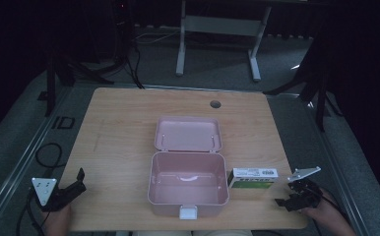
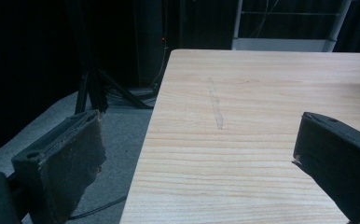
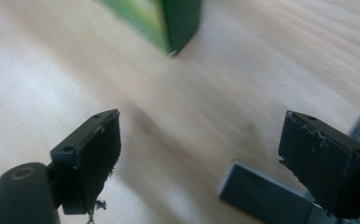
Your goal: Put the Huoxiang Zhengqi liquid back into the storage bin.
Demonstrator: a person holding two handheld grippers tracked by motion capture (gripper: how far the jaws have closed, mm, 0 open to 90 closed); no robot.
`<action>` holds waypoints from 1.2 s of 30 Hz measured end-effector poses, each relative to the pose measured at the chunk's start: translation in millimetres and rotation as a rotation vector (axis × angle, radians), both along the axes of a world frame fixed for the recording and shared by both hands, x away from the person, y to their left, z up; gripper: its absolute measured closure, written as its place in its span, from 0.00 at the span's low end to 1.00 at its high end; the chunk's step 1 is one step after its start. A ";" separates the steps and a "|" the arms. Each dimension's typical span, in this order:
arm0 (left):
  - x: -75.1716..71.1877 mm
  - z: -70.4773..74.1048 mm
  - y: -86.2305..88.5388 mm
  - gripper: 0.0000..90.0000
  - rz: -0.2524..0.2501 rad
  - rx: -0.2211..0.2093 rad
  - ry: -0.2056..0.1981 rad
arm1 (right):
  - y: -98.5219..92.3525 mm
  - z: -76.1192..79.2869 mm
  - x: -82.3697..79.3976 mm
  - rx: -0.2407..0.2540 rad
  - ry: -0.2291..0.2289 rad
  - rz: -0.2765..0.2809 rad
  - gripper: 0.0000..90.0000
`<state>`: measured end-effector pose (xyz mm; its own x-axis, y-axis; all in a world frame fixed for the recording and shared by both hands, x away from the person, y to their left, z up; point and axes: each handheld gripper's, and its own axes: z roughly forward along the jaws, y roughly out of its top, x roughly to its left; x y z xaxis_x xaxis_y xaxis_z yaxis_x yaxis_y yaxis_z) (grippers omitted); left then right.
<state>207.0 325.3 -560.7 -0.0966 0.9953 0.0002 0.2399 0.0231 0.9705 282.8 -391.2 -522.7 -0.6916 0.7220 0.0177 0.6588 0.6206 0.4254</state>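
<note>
"ID" marking (image 1: 62, 122) on floor left of table (image 1: 119, 123), print on green-white box (image 1: 253, 177) too small to read

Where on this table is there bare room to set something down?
Bare wood runs wide left of the pink box, up to the left gripper, and along the far edge behind its open lid. It is crowded between the box, the green carton and the right gripper.

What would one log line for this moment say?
left gripper: open, idle | right gripper: open, near green box | pink case: lid open, empty
</note>
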 end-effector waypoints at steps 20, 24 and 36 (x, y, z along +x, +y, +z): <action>1.0 -0.2 -0.7 0.02 -0.009 0.006 0.008 | 44.4 17.9 -14.1 -0.255 0.187 0.426 0.18; 1.2 -0.2 -0.8 0.02 -0.012 0.007 0.011 | 56.7 23.3 -14.2 -0.302 0.192 0.478 0.18; 1.4 -0.2 -0.6 0.02 -0.017 0.006 0.012 | 99.2 29.2 -17.5 -0.409 0.221 0.662 0.20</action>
<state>208.4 324.7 -560.9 -0.0796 0.9968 0.0071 0.2515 0.0131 0.9678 265.3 -292.0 -493.5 -0.9894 0.1429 0.0274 0.1425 0.9896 -0.0174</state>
